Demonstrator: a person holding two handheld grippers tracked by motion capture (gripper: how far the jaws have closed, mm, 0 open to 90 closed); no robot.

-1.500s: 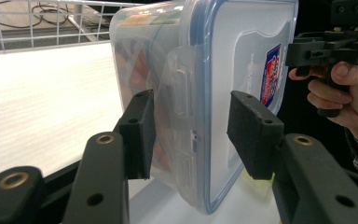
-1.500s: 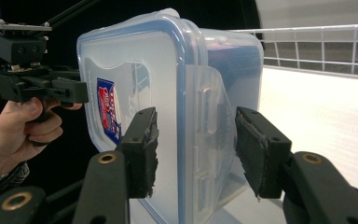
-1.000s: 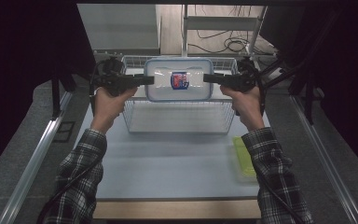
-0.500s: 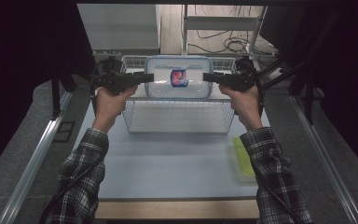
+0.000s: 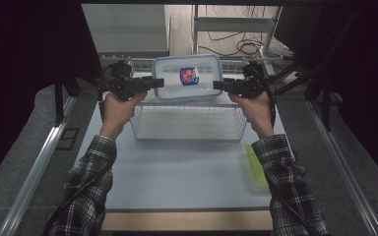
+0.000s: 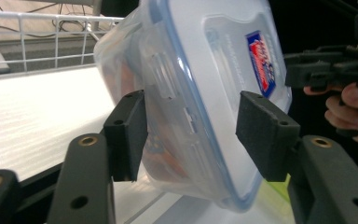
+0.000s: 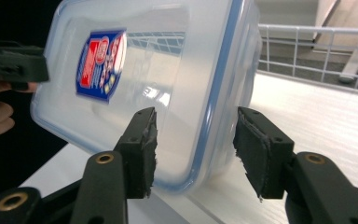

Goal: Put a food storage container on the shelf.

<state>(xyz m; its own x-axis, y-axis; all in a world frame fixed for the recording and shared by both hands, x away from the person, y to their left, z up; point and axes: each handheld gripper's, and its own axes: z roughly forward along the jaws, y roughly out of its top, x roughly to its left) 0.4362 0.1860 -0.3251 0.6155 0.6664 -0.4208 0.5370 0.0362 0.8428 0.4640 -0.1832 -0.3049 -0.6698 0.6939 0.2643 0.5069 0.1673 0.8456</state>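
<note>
Up over the wire basket (image 5: 187, 123) it was, a clear plastic container (image 5: 187, 76) with a blue-trimmed lid and a red and blue label (image 5: 189, 75), held in the air between both sets of tongs! The left tongs (image 5: 156, 82) had it by the left short end, and in the left gripper view those tongs (image 6: 191, 135) stood with one pad against the container (image 6: 200, 84) body, while the other pad showed a gap from the lid, so I could not tell how firmly they bit. The right tongs (image 5: 218, 85) took the opposite end, and in the right gripper view the tongs (image 7: 193, 149) straddled the rim of the container (image 7: 168, 70), both pads looking slightly clear of it. Its long axis ran left to right across the basket, lid tilted up toward the person. Something orange-red showed dimly through the wall; what it was I could not tell. The basket itself sat on the pale counter (image 5: 177, 182), nothing visible inside it. A yellow-green flat object (image 5: 257, 167) lay to the basket's near right.
</note>
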